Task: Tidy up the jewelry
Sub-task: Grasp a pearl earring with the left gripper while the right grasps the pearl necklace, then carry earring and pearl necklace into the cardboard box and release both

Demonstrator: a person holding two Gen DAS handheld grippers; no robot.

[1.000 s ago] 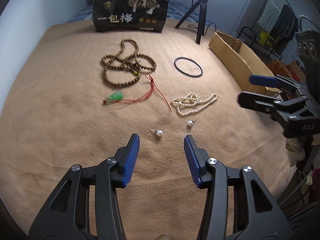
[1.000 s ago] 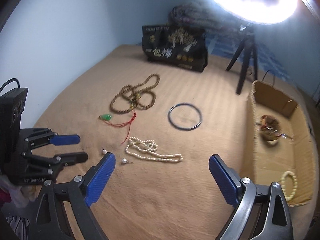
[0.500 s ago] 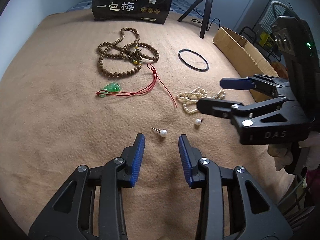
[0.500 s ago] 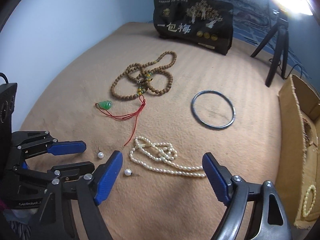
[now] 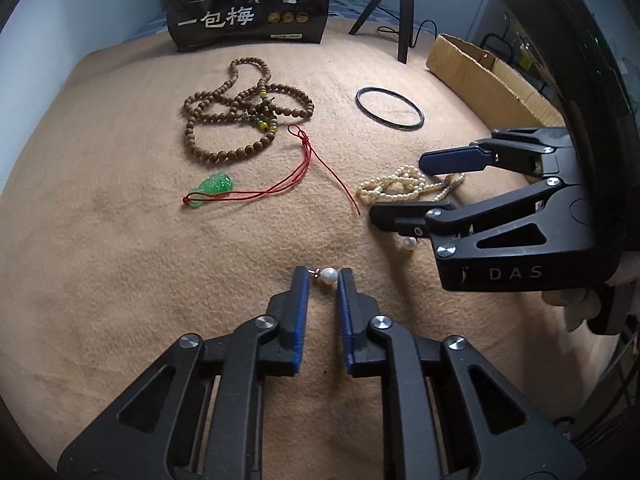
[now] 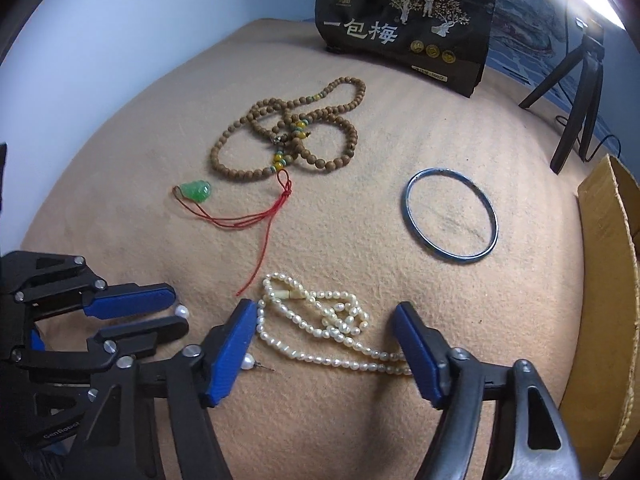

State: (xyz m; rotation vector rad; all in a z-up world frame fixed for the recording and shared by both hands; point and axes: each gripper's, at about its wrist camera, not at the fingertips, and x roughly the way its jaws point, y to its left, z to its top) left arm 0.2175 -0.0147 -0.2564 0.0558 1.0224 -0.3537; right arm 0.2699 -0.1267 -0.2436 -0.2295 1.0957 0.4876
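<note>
Jewelry lies scattered across a tan blanket spread over what looks like a bed. Left wrist view: the left gripper points down at the blanket, its blue jaws having just closed to a narrow gap, with a pearl stud earring sitting between the tips; whether the pads actually press on it cannot be told. Farther back lie a wooden bead necklace, a green pendant on a red cord, a dark bangle and a pearl necklace. The right gripper reaches in from the right above the pearl necklace, a second pearl earring showing just under its lower finger. A black printed bag, a tripod and a cardboard box stand at the far edge. Right wrist view: the right gripper hangs over the pearl necklace, its jaws apart and just lately narrowing, the strand lying between them untouched by the pads as far as can be seen. The second pearl earring rests beside the left-hand pad. At the lower left the left gripper holds its tips around the first pearl earring. Beyond are the wooden bead necklace, green pendant, bangle, bag and the box wall.
</note>
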